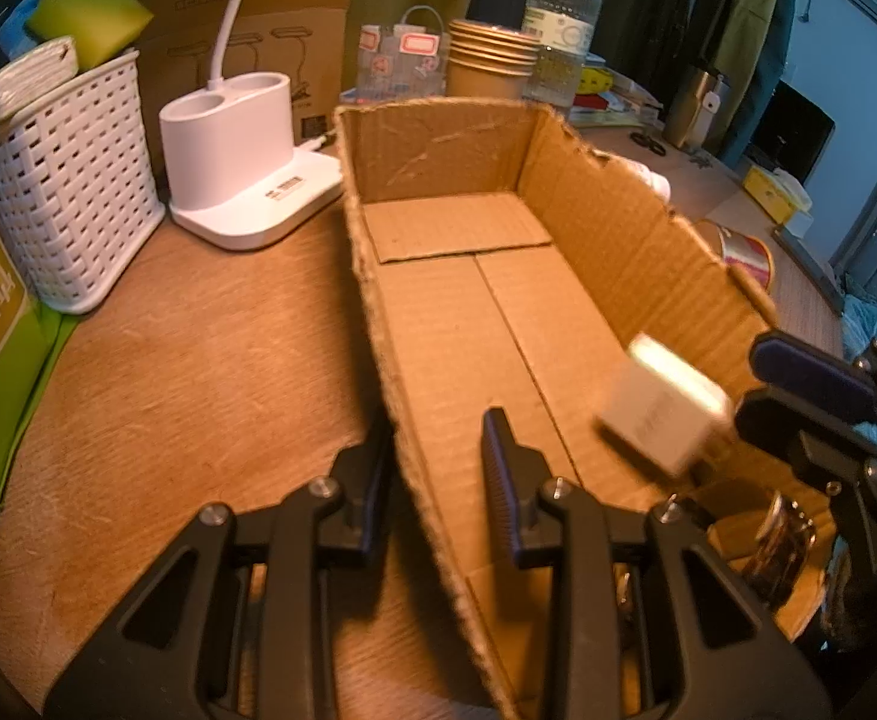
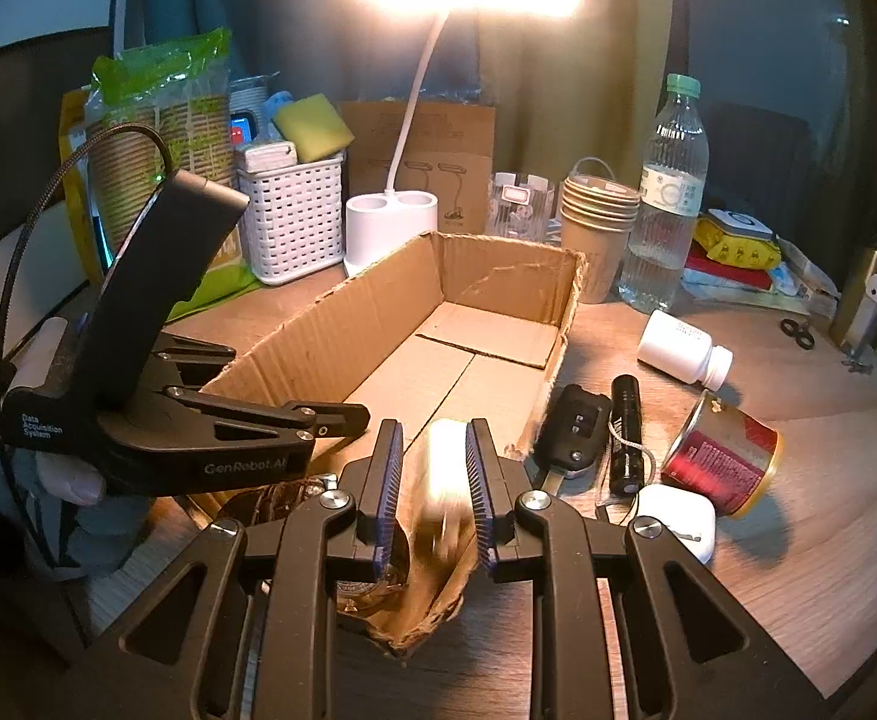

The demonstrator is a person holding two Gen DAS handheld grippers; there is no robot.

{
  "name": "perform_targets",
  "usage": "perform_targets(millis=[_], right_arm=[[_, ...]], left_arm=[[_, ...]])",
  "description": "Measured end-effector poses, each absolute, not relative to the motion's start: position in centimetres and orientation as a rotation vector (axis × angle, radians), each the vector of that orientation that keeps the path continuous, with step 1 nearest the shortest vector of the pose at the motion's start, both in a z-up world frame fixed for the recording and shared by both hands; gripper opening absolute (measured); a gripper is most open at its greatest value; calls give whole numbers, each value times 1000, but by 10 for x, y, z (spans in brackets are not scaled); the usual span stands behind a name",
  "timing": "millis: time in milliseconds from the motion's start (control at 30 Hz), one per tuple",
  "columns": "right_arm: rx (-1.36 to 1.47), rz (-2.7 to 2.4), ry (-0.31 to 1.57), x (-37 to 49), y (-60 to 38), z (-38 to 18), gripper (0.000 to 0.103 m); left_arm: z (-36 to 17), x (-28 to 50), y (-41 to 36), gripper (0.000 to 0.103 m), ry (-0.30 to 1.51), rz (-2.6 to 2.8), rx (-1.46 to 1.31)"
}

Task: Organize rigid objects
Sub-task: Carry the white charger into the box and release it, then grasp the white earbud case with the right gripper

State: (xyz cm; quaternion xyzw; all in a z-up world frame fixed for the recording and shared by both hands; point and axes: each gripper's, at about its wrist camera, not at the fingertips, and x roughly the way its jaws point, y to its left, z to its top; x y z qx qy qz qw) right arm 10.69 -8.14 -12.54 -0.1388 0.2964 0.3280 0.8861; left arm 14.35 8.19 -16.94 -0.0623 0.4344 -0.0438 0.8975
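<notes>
An open cardboard box lies on the wooden table; it also shows in the right wrist view. My left gripper straddles the box's near left wall, one finger on each side, a gap left beside the wall. My right gripper hangs over the box's near end, jaws parted. A small white block is blurred between the fingers, loose and apparently falling; it also shows in the left wrist view. A dark round object lies in the box below.
Right of the box lie a car key, a black flashlight, a white earbud case, a red tin can and a white pill bottle. A white basket, lamp base, paper cups and water bottle stand behind.
</notes>
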Motion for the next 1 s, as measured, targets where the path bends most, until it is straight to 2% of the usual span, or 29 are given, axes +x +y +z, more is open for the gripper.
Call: perform_targets(millis=[167,433,1000], right_arm=[[-280,687,619,107,-82,-124,24],[-253,675,592,104,-92,-114,40],[-186,546,577,122,-140,-104,43]], left_arm=[[-169,144,80,31,900,-92,-130],[-169,144,81,31,900,-92,-129],[-169,144,81,31,900,-92,-129]])
